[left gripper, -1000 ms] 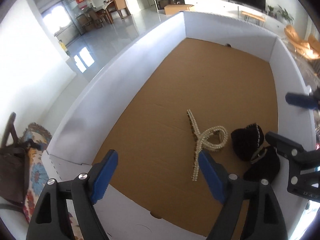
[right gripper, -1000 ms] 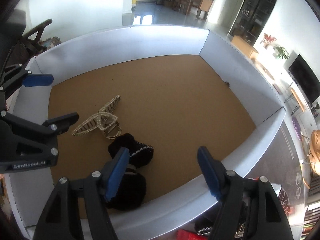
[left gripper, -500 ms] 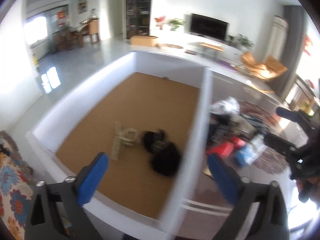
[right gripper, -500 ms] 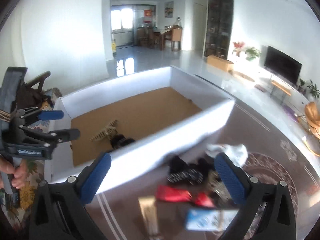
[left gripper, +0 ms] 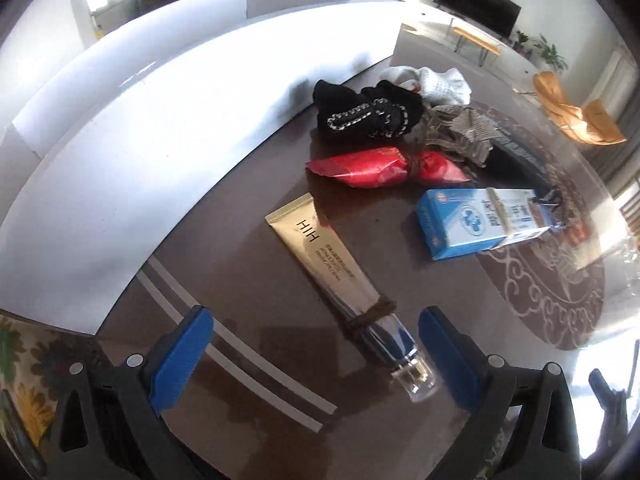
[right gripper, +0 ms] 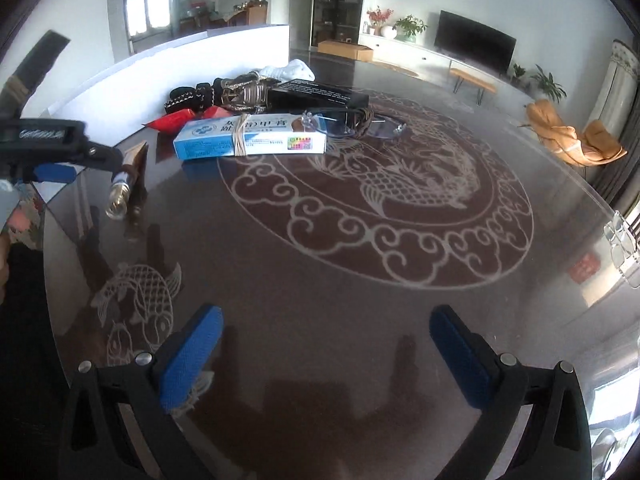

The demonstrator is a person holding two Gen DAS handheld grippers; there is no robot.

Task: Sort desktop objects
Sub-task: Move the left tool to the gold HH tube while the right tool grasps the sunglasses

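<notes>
My left wrist camera: steep downward, close over the tube (left gripper: 335, 273). My right: shallower, farther back. Shared: tube, blue box (right gripper: 250, 139), table (right gripper: 360, 280).

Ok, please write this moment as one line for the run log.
left gripper: open, over gold tube | right gripper: open, empty, over bare table | blue box, red packet: unsorted beside white box

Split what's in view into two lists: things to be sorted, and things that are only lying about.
To sort:
gold tube
blue and white box
red packet
black cloth bundle
white sock
black box
glasses
white sorting box

Lying about:
orange chairs
television
potted plants
</notes>
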